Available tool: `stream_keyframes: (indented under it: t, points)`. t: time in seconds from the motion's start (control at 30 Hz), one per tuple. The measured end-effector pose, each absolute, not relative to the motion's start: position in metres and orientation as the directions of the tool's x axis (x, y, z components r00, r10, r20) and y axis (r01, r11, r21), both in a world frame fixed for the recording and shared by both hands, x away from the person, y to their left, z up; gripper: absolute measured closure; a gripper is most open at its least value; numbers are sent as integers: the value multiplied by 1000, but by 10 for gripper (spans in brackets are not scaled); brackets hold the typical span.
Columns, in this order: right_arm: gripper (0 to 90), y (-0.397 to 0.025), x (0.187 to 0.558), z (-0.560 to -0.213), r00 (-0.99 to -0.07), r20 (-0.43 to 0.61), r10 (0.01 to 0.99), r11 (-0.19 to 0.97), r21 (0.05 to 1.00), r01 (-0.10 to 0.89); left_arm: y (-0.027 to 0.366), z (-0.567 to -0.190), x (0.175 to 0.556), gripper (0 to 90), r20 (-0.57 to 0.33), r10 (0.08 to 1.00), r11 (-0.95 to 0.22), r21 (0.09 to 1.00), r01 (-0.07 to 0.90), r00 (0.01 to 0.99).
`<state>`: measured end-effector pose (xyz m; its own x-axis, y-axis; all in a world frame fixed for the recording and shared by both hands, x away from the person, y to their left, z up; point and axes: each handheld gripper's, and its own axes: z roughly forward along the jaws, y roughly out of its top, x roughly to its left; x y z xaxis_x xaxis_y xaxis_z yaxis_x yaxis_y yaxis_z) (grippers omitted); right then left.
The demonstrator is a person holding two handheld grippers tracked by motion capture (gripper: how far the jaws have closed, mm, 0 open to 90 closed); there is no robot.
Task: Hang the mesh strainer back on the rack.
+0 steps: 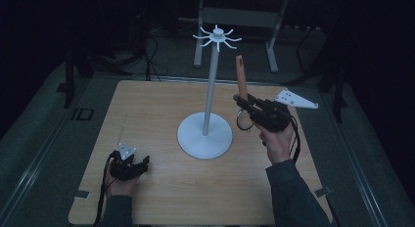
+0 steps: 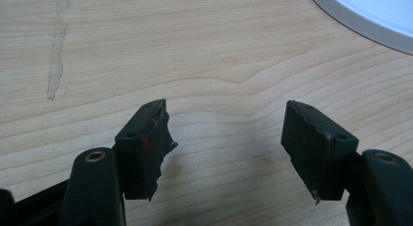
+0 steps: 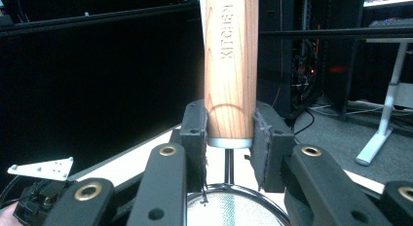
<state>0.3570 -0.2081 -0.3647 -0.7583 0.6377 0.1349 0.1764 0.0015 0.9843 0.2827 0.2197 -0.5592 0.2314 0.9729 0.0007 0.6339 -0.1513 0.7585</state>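
In the high view, the right gripper [image 1: 243, 105] is lifted at centre right, its jaws clamped on a wooden-handled strainer [image 1: 241, 78] whose handle points up beside the white stand [image 1: 205, 134]; the mesh ring hangs below, dim and partly hidden. The left gripper [image 1: 143, 164] rests low at lower left on the table [image 1: 151, 114].

In the left gripper view, its jaws stand spread apart over bare wood, the stand's base cut off at upper right.

In the right gripper view, the jaws pinch the handle's lower end; the handle's top is cut off and the mesh is cropped below.
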Motion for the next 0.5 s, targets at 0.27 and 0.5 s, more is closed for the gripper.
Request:
stream_keyframes:
  t: [0.27,0.5]
  points:
    - [700,-210,357,-364,-758,138,637,-3,984,176,220,-559,282,346,0,973,-150,759,633,231]
    - [700,-210,357,-362,-760,140,635,-9,985,174,220,-559,282,346,0,973,-151,760,633,232]
